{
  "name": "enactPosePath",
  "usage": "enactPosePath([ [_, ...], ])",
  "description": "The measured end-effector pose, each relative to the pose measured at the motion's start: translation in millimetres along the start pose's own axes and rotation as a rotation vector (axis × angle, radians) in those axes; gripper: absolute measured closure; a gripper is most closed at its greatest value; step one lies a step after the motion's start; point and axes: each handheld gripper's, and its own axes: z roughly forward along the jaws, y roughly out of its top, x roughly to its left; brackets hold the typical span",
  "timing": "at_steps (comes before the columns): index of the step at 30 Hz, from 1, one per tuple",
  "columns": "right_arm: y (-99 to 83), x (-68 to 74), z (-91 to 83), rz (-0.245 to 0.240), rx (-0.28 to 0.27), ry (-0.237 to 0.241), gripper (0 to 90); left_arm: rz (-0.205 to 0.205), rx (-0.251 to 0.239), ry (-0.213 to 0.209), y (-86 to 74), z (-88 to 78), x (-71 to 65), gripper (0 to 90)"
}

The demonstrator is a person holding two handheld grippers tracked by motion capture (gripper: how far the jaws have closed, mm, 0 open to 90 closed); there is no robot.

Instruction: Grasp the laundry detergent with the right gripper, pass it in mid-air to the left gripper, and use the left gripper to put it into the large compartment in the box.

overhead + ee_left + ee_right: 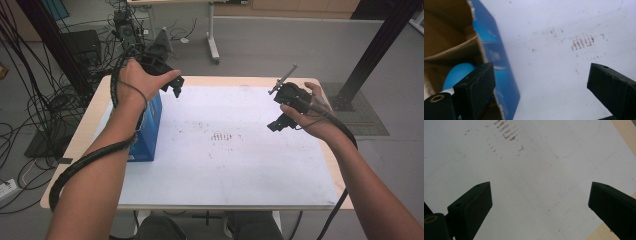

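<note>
A blue cardboard box (148,125) stands open on the left of the white sheet (230,150). Its brown inside and a blue rounded object (457,73) lying in it appear in the left gripper view. My left gripper (170,86) hovers above the box's far right corner, open, nothing between its jaws; one jaw hangs over the box opening, the other over the sheet. My right gripper (277,122) is held above the right part of the sheet, open and empty, pointing down at the paper (536,177).
The wooden table edge (624,130) runs along the sheet's right side. Brownish marks (220,136) stain the sheet's middle. Cables (45,100) and black frame posts (380,45) stand on the floor around the table.
</note>
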Motion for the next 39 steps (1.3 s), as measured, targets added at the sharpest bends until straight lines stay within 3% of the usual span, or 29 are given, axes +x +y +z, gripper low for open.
enactPosePath([
  [4, -0.2, -1.2, 1.3, -0.007, 0.007, 0.004, 5.2, 0.027, -0.003, -0.013, 7.9, 5.1, -14.9, 7.4],
  [17, -2.1, -0.1, -1.3, -0.032, 0.016, 0.004, 5.3, 0.059, -0.019, -0.019, 15.8, 6.6, -40.0, 6.9],
  [39, 0.2, 1.4, -0.9, -0.036, 0.018, 0.005, 5.2, 0.067, -0.024, -0.024, 17.0, 10.9, -41.3, 7.1],
])
